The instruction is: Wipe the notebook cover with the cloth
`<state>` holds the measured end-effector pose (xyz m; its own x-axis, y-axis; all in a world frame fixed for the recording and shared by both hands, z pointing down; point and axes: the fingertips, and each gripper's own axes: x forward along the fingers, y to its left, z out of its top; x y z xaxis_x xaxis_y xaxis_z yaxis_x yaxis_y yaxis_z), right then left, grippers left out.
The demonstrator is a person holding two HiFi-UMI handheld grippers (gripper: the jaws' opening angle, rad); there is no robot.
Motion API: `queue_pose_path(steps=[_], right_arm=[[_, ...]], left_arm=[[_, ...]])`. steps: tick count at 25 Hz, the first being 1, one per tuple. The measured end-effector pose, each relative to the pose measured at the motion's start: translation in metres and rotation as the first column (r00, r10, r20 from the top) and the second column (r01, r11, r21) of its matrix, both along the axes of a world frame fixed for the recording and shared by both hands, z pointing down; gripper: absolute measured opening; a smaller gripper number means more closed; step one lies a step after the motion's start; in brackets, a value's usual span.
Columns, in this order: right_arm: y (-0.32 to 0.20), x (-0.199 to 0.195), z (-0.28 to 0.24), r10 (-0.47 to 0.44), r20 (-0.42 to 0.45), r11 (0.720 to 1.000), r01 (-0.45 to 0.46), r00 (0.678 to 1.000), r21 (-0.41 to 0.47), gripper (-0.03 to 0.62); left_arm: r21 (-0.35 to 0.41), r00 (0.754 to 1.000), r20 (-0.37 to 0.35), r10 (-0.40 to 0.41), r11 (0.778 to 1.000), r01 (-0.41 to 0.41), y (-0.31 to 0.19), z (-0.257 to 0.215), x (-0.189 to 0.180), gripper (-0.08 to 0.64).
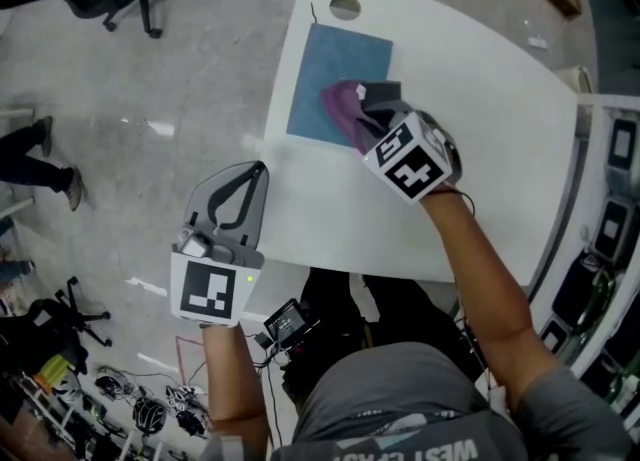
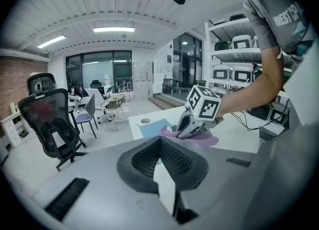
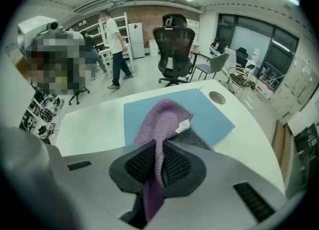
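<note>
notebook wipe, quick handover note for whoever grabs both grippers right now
Right gripper: shut on the purple cloth, which drapes down onto the blue notebook.
Left gripper: shut, empty, at the edge of the white table, not touching the notebook.
Notebook: closed and flat on the table's far left part.
Done: cloth gripped and on the cover; how much is wiped cannot be told.
Left: sweep the cloth across the cover.
</note>
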<state>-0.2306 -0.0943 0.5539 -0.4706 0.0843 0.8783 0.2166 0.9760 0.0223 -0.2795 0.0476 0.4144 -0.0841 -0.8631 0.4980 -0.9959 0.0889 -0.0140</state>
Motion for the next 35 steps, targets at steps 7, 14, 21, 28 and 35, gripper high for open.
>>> queue_pose_path(steps=[7, 14, 21, 28, 35], right_arm=[[0.046, -0.067, -0.004, -0.142, 0.027, 0.990, 0.141, 0.990, 0.028, 0.055], [0.047, -0.072, -0.001, -0.092, 0.043, 0.996, 0.092, 0.995, -0.014, 0.055], [-0.011, -0.015, 0.001, 0.071, 0.019, 0.997, -0.071, 0.997, 0.003, 0.055], [-0.046, 0.019, 0.002, 0.126, -0.002, 0.991, -0.126, 0.992, 0.037, 0.055], [-0.017, -0.028, -0.007, -0.023, 0.012, 0.997, 0.022, 1.000, 0.068, 0.055]], left_arm=[[-0.019, 0.997, -0.017, -0.071, 0.997, 0.071, 0.032, 0.008, -0.007, 0.003], [-0.021, 0.996, -0.031, -0.083, 0.996, 0.082, 0.039, 0.009, -0.018, 0.003], [-0.007, 1.000, -0.017, 0.025, 1.000, -0.025, 0.002, 0.007, -0.007, 0.003], [0.012, 0.994, -0.015, 0.111, 0.994, -0.111, -0.034, 0.005, 0.016, 0.003], [0.001, 0.999, -0.024, 0.043, 0.999, -0.043, -0.012, 0.005, 0.013, 0.003]])
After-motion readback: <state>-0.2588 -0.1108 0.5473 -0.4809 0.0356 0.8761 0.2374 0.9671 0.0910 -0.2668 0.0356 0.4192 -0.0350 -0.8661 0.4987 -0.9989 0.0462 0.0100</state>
